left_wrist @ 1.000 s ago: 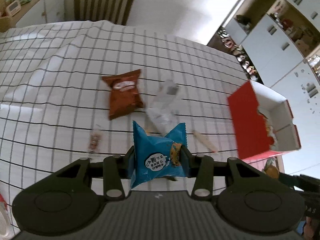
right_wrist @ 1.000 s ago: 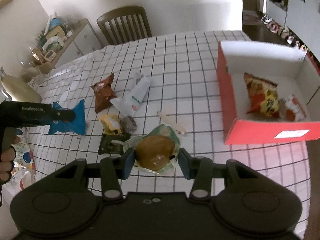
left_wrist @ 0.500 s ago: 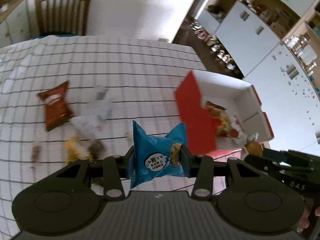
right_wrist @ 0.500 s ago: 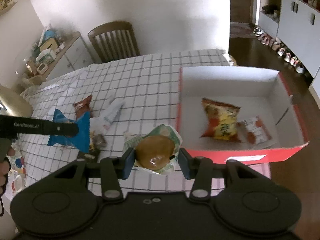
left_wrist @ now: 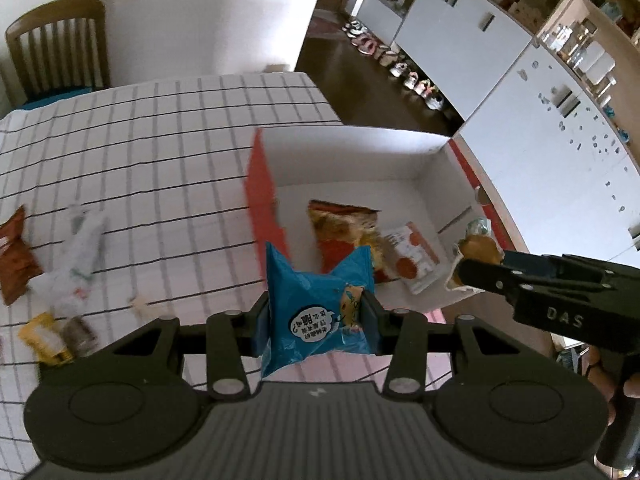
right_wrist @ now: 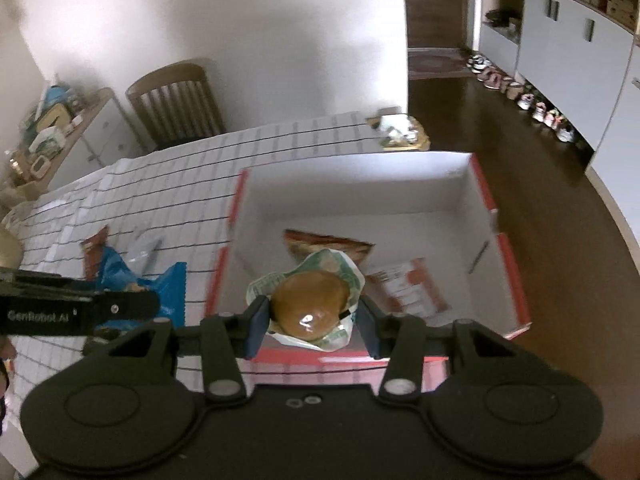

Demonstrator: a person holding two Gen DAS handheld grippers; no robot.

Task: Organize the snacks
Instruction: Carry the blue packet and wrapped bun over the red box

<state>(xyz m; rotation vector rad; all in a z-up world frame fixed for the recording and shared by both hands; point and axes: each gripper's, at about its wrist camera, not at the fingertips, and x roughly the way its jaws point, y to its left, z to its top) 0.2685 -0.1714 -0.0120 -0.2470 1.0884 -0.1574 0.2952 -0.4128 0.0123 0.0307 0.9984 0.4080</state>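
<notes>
The left gripper (left_wrist: 316, 316) clamps a blue packet (left_wrist: 320, 312) between its pads, upright, over the near left edge of the red box (left_wrist: 260, 184). The right gripper (right_wrist: 312, 320) pinches a wrapped bun (right_wrist: 308, 304) and hangs over the near part of the box's white inside. In the left view that bun (left_wrist: 478, 250) shows at the right, near the box's right wall.

The box is open at the top and stands at the right end of the checked tablecloth (left_wrist: 160, 152). In it lie an orange chip bag (left_wrist: 344, 228) and, just right of it, a flat white-and-orange packet (left_wrist: 412, 252).

On the cloth to the left lie a brown packet (left_wrist: 14, 252), a clear wrapper (left_wrist: 76, 256), a yellow sweet (left_wrist: 44, 332) and a dark one (left_wrist: 80, 332) beside it. A wooden chair (left_wrist: 60, 48) stands at the table's far side.
</notes>
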